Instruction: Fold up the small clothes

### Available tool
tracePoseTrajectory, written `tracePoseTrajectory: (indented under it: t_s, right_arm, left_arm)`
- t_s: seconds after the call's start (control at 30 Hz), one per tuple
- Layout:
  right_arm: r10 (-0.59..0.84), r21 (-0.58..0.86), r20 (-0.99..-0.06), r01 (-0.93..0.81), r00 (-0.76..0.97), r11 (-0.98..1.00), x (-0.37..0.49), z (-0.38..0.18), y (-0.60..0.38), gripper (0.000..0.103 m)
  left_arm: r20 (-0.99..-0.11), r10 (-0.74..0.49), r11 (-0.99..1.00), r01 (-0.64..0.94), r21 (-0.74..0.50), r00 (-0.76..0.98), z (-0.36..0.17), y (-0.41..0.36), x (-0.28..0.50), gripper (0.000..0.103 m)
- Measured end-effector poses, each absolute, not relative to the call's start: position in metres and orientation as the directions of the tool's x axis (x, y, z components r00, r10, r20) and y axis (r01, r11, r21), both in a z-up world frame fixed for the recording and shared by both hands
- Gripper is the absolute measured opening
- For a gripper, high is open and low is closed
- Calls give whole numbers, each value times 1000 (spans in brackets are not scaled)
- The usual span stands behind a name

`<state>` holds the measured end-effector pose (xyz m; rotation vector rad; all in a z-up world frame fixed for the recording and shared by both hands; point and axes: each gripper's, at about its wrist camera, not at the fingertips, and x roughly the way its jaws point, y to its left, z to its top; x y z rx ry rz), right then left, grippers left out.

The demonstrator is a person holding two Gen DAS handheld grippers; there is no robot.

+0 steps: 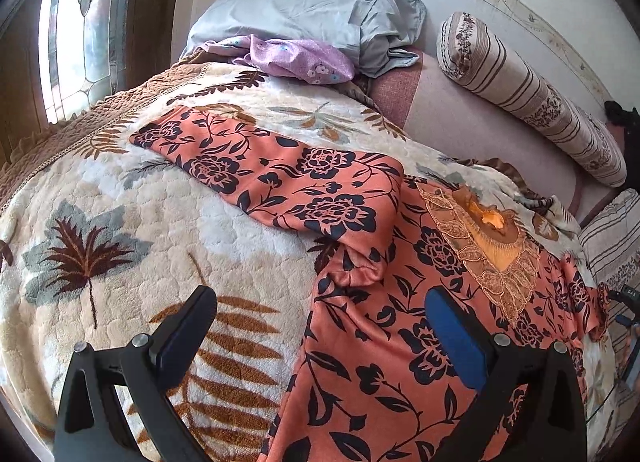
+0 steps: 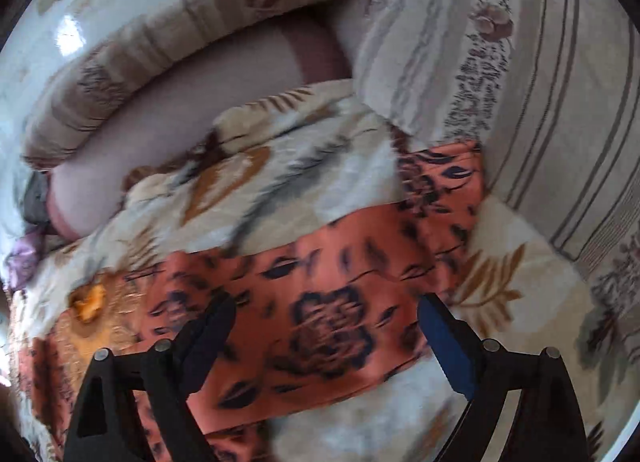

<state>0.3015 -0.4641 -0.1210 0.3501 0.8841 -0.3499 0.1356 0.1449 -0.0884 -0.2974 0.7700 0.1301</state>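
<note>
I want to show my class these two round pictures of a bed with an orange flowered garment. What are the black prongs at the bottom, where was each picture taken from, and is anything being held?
No robot here: a person holds a hand-held gripper in each hand, each with a fisheye camera looking along its two fingers. The prongs are those fingers. One picture is from the left hand-held gripper, the other from the right hand-held gripper; the right view is blurred. An orange flowered garment lies on a leaf-patterned blanket, one sleeve spread out to the side. Behind are a striped bolster, a grey pillow and a lilac cloth. Both grippers stand open above the garment; neither holds anything.
</note>
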Motion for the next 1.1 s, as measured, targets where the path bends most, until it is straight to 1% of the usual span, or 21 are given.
tracePoseTrajectory:
  t_s: [0.03,0.07,0.1,0.13,0.27,0.3,0.33,0.37,0.47,0.53,0.67,0.77,0.87,1.0,1.03,1.07,1.1]
  right_arm:
    - [-166,129,-825,467,540,875,315,-128,-485,72]
    - [-173,112,-851,493,495,863,327,-129,-502,57]
    - [-170,98,-877,513,450,853,339,-136,-515,55]
    - [-156,90,-899,522,410,848,348,-142,-525,55]
    - [-185,0,-934,517,307,856,370,-158,-536,55]
    - [-203,-20,-934,524,295,851,372,-159,-539,53]
    - [-221,-34,-932,535,289,844,372,-161,-541,46]
    - [-227,-39,-932,548,281,836,371,-162,-546,30]
    - [-231,-1,-923,598,308,801,359,-159,-561,16]
    - [-222,31,-921,630,319,776,349,-159,-572,16]
    - [-152,203,-894,683,421,702,329,-145,-592,12]
    - [-96,330,-839,641,535,693,324,-120,-587,8]
    - [-36,422,-743,510,668,750,330,-76,-554,6]
    - [144,523,-595,245,791,816,342,-15,-470,6]
    - [180,528,-564,185,806,829,343,-4,-448,6]
    - [183,512,-548,154,816,845,343,4,-429,7]
    - [169,484,-552,149,816,862,344,8,-414,11]
  left_arm:
    - [-704,16,955,-220,-200,710,-90,142,137,103]
    - [-707,21,958,-215,-188,707,-91,138,139,103]
    - [-709,22,962,-209,-178,704,-92,136,140,103]
    - [-713,23,965,-202,-168,701,-93,133,142,103]
    - [-718,23,973,-181,-145,696,-95,127,144,103]
    - [-717,19,973,-177,-145,697,-95,126,144,103]
    - [-715,18,974,-174,-146,699,-95,126,143,103]
    - [-712,17,974,-173,-147,702,-94,126,142,103]
    - [-709,6,973,-168,-159,705,-92,126,142,103]
    - [-708,-3,973,-161,-165,706,-90,126,141,103]
    - [-696,0,973,-160,-165,718,-86,127,137,103]
    - [-691,-11,970,-159,-182,723,-83,129,136,103]
    - [-683,-16,968,-161,-194,730,-80,131,135,103]
    - [-674,-17,966,-163,-202,738,-78,134,133,103]
    - [-676,-13,966,-166,-199,737,-78,134,134,103]
    - [-678,-14,965,-169,-203,735,-78,136,133,103]
    - [-680,-19,962,-171,-212,733,-79,138,133,103]
